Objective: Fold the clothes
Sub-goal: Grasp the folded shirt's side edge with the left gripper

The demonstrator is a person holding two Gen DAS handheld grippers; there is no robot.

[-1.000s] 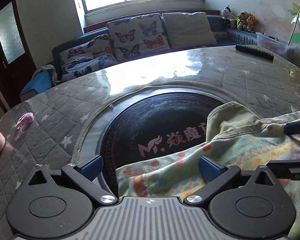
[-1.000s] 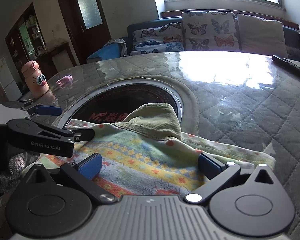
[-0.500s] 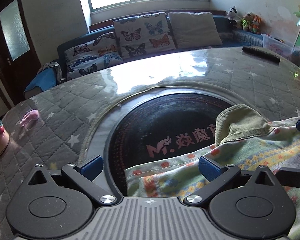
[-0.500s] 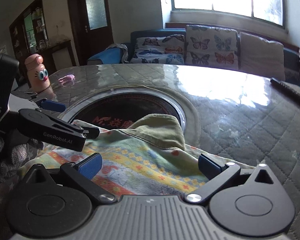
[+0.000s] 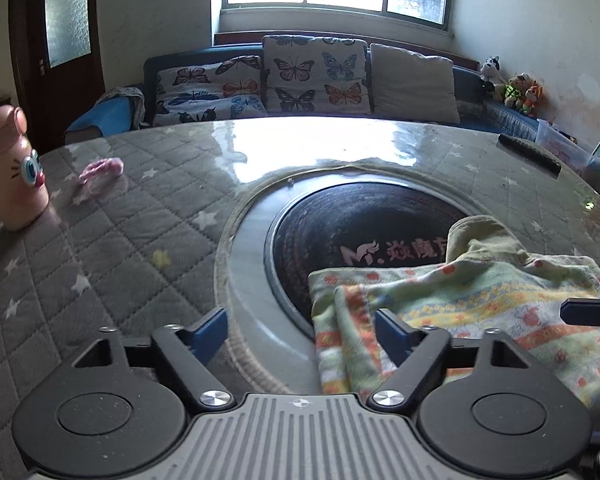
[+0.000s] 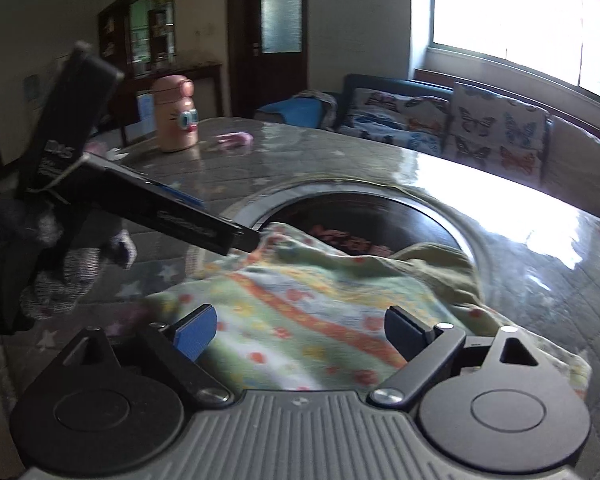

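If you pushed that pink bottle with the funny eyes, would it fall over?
Probably it would tip if pushed near the top: the pink bottle stands tall and narrow on the quilted table. Pushed low down, it might slide instead, since the tabletop looks shiny and smooth. Once down, its round body would likely roll.

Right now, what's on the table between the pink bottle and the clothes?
In the left wrist view, bare star quilt and the table's round dark centre lie between the bottle and the clothes; a small pink thing sits farther back.
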